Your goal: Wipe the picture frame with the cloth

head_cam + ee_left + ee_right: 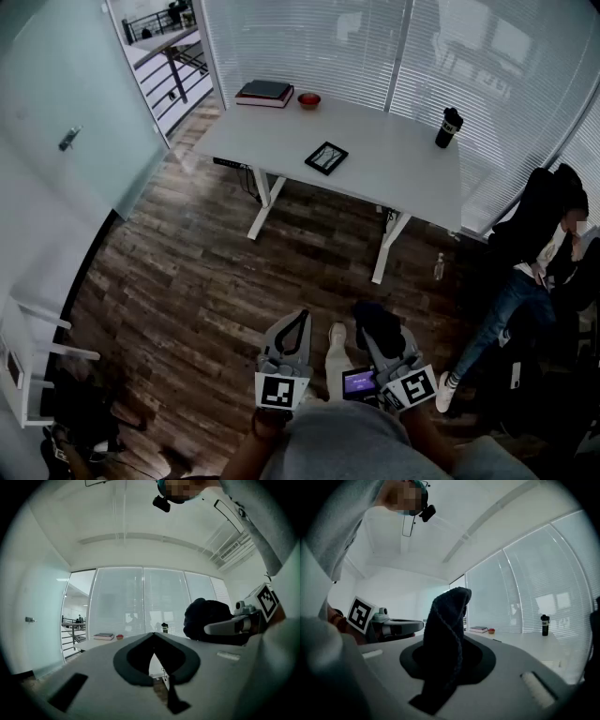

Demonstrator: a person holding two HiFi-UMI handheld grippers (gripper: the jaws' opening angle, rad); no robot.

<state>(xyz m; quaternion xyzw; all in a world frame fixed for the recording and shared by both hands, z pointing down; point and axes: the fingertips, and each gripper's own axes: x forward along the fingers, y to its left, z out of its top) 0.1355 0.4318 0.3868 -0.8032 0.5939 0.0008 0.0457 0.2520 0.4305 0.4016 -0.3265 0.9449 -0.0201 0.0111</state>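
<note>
Two hand-held grippers sit low in the head view, well apart from the white table [394,183]. The left gripper [153,641] has its jaws together on nothing. The right gripper [449,656] is clamped on a dark knitted cloth [446,630], whose long axis stands upright out of the jaws. The black rectangular picture frame [326,157] lies flat mid-table, its edges in line with the table's.

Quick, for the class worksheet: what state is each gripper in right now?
Left gripper: closed, nothing between its jaws.
Right gripper: closed on the cloth.
</note>
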